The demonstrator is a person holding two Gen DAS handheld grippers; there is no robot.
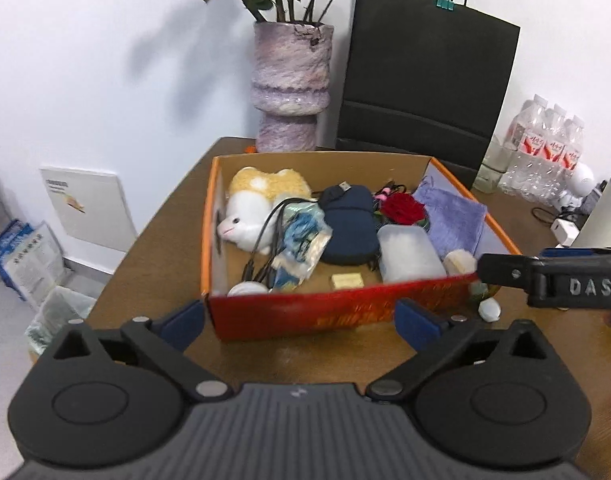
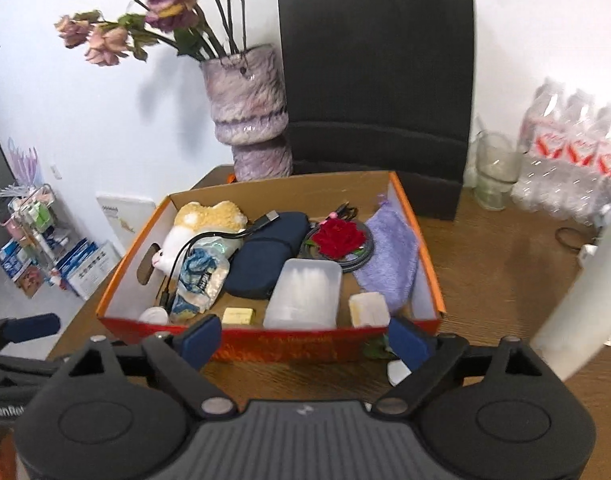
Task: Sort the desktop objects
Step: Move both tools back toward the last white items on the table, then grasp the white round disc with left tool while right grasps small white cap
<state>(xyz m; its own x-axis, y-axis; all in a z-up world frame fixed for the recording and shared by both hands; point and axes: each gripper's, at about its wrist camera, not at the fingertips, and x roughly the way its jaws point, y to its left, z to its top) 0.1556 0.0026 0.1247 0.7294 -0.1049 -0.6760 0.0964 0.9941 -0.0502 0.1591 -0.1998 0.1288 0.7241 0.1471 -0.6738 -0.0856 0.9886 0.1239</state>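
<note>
Right wrist view: my orange box (image 2: pixel 273 346) on the wooden table (image 2: pixel 497 264).
It holds a plush toy (image 2: pixel 203 220), navy pouch (image 2: pixel 265 258), clear case (image 2: pixel 305 294), red rose (image 2: pixel 339 238) and purple cloth (image 2: pixel 389 248); my left gripper (image 1: pixel 301 322) and right gripper (image 2: pixel 303 340) are spread, empty.

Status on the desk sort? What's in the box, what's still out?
Mostly done: the box already holds the plush, pouch, rose, cloth and plastic case. In hand: nothing; left gripper and right gripper are open and empty. Left: a small white thing on the table by the box's corner.
</note>
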